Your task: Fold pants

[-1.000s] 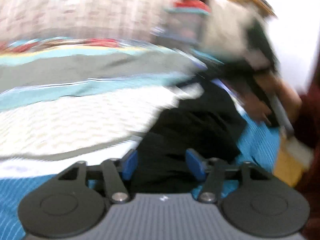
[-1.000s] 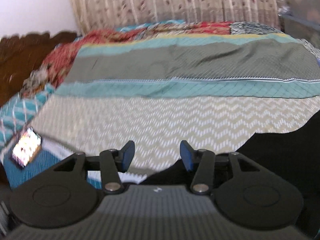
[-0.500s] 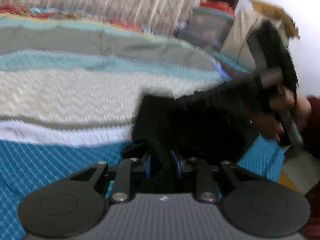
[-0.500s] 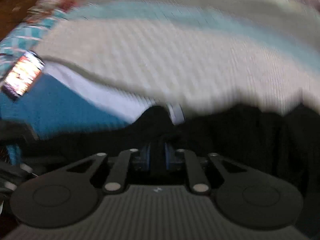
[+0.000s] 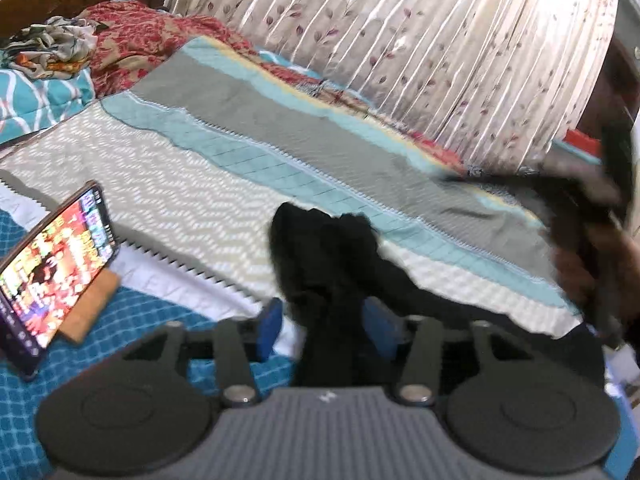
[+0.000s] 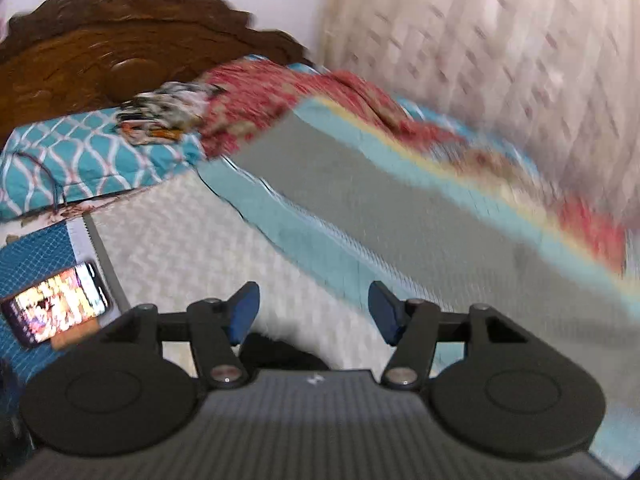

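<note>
Both grippers are releasing, presumably to lay the cloth down after a fold. Left gripper (image 5: 322, 326): jaws opening, black pants (image 5: 332, 256) bunched on the bedspread (image 5: 192, 184), cloth between the blue pads, no clamp evident. Right gripper (image 6: 314, 312): jaws opening, nothing gripped; dark cloth shows just below its fingers
</note>
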Demonstrator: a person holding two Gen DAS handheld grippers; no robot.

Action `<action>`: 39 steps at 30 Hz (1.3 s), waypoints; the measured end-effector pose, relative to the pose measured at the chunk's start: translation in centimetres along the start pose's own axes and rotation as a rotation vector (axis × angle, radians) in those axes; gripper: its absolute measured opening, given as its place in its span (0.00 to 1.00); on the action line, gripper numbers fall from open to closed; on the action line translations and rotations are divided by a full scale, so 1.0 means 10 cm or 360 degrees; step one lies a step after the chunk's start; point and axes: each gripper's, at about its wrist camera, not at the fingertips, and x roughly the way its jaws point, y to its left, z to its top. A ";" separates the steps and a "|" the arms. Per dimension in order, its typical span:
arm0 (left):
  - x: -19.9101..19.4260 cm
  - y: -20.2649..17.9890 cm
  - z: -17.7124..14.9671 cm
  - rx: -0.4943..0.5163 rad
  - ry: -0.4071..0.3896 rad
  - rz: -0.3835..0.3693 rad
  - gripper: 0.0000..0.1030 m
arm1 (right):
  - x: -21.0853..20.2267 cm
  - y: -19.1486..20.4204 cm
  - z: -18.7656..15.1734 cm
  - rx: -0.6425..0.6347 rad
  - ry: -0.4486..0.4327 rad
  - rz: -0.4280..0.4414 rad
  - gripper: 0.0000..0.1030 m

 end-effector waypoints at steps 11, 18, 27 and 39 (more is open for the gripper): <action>1.01 0.17 -0.15 -0.0588 0.0547 -0.0217 0.73 | -1.48 -0.87 -2.04 0.0834 0.0358 -0.0257 0.61; 0.71 0.06 -0.13 -0.0508 0.0502 0.0006 0.08 | -1.36 -0.80 -2.23 0.0913 0.0440 -0.0182 0.60; -0.40 0.28 -0.40 -0.0435 0.0495 0.0303 0.22 | -1.26 -0.38 -2.18 0.0824 0.0430 0.0145 0.60; 0.34 -0.33 0.48 0.0268 0.0259 0.0425 0.86 | -2.11 -1.88 -1.90 0.0971 0.0079 -0.0483 0.60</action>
